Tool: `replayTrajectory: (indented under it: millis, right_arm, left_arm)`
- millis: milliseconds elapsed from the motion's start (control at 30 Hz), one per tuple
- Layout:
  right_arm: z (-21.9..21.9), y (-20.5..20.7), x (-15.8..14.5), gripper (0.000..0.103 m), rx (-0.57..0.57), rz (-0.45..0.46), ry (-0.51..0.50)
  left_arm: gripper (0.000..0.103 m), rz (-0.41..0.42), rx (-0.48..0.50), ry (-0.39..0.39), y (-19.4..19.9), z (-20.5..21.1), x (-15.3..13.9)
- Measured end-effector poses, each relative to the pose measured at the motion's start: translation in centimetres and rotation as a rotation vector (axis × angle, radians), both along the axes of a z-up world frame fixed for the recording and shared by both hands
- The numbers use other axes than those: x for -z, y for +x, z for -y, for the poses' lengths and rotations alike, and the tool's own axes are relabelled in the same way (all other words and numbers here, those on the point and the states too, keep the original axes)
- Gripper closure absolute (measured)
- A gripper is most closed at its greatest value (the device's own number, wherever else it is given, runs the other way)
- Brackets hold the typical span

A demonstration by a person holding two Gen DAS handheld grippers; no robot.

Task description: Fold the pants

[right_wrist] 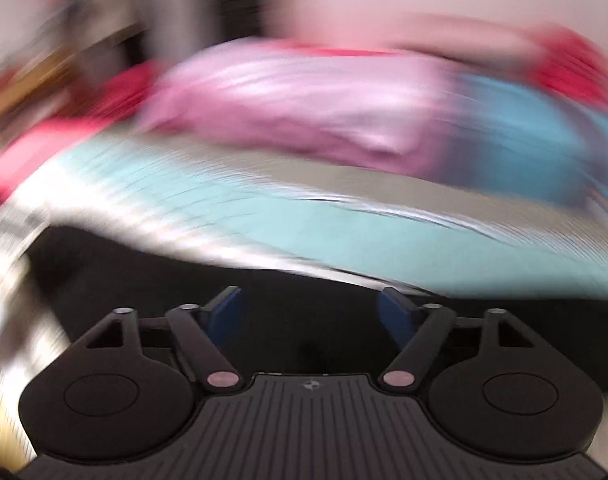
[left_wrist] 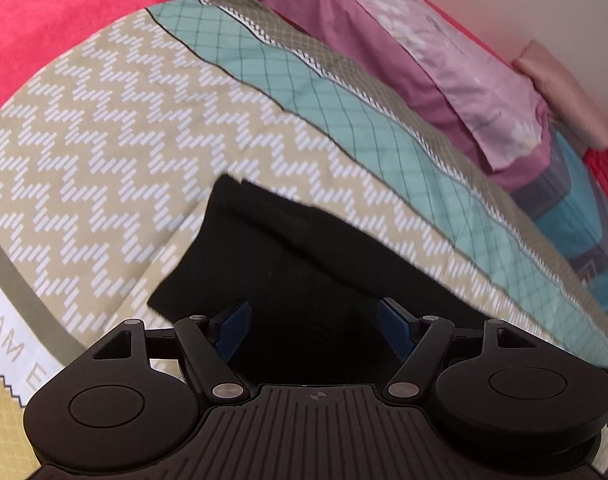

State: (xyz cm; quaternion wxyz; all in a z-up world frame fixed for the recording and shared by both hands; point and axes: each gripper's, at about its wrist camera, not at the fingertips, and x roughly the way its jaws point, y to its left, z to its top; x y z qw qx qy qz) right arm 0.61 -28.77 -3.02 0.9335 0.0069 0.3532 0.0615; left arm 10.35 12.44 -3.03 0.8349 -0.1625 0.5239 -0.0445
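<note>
Black pants [left_wrist: 287, 264] lie on the bed [left_wrist: 103, 140] straight ahead of my left tongs [left_wrist: 314, 334], long axis slanting up-left. Both tongs spread, empty; right tongs [right_wrist: 310, 322] view blurred.

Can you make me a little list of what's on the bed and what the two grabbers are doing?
pants: black pants, folded, lying flat on the bedspread
bedspread: beige zigzag bedspread with a teal band
behind: pink pillow
left gripper: left gripper open above the pants, holding nothing
right gripper: right gripper open, holding nothing; view blurred
</note>
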Motion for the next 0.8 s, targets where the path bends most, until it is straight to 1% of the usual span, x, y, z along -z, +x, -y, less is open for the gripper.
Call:
replayTrajectory:
  millis: [67,100,133,167,200,233,267,300,333,367,400,433,533,567,633,733,800]
  right_arm:
    - [-4.8,2.3,0.3,0.019,-0.196,0.005,-0.078]
    - [-6.9,3.6,0.8,0.02,-0.28,-0.017,-0.106]
    - [-8.4,4.9,1.5,0.024,-0.346,-0.049,-0.116]
    - [-9.7,6.2,2.4,0.028,-0.398,-0.099,-0.126]
    - [-10.2,7.9,3.4,0.046,-0.404,-0.136,-0.153]
    - [-10.1,9.7,4.4,0.06,-0.352,-0.147,-0.191]
    - [-9.4,11.4,4.8,0.059,-0.251,-0.159,-0.186]
    - [-8.0,12.8,4.6,0.058,-0.125,-0.174,-0.12]
    - [-6.3,13.6,4.1,0.057,0.0,-0.167,-0.027]
    - [-5.1,13.6,3.5,0.056,0.07,-0.141,0.044]
    - [-4.6,13.7,3.0,0.047,0.074,-0.118,0.085]
    - [-5.3,13.5,2.4,0.04,0.027,-0.099,0.091]
    - [-10.1,13.6,1.9,0.039,-0.181,-0.077,0.01]
    - [-12.0,13.7,1.9,0.039,-0.262,-0.075,0.006]
    - [-16.1,14.8,1.6,0.039,-0.373,-0.073,0.003]
    - [-21.2,16.9,2.0,0.042,-0.474,-0.051,-0.017]
    - [-23.1,18.4,2.3,0.045,-0.482,-0.059,-0.021]
  left_arm:
    - [0.0,-0.012,0.01,0.005,-1.2,-0.1,0.3]
    - [0.0,-0.019,0.016,0.008,-1.8,-0.2,0.4]
    - [0.0,-0.021,0.018,0.016,-2.5,-0.3,0.6]
    - [0.0,-0.02,0.019,0.027,-3.1,-0.5,0.7]
    - [0.0,-0.021,0.023,0.039,-3.8,-0.7,0.7]
    - [0.0,-0.023,0.026,0.053,-4.3,-0.8,0.8]
    - [0.0,-0.022,0.028,0.068,-5.0,-1.1,0.8]
    - [0.0,-0.02,0.03,0.082,-5.6,-1.4,0.8]
    - [0.0,-0.017,0.033,0.094,-6.3,-1.7,0.8]
    - [0.0,-0.012,0.036,0.107,-6.8,-2.0,0.7]
    - [0.0,-0.007,0.035,0.12,-7.3,-2.2,0.7]
    - [0.0,-0.004,0.035,0.129,-7.7,-2.4,0.8]
    - [0.0,-0.009,0.029,0.14,-8.3,-2.9,1.2]
    - [0.0,-0.014,0.023,0.137,-8.4,-3.0,1.4]
    - [0.0,-0.022,0.013,0.123,-8.5,-3.2,1.7]
    - [0.0,-0.012,0.022,0.117,-9.2,-3.1,1.4]
    - [0.0,-0.009,0.03,0.134,-9.8,-3.1,1.3]
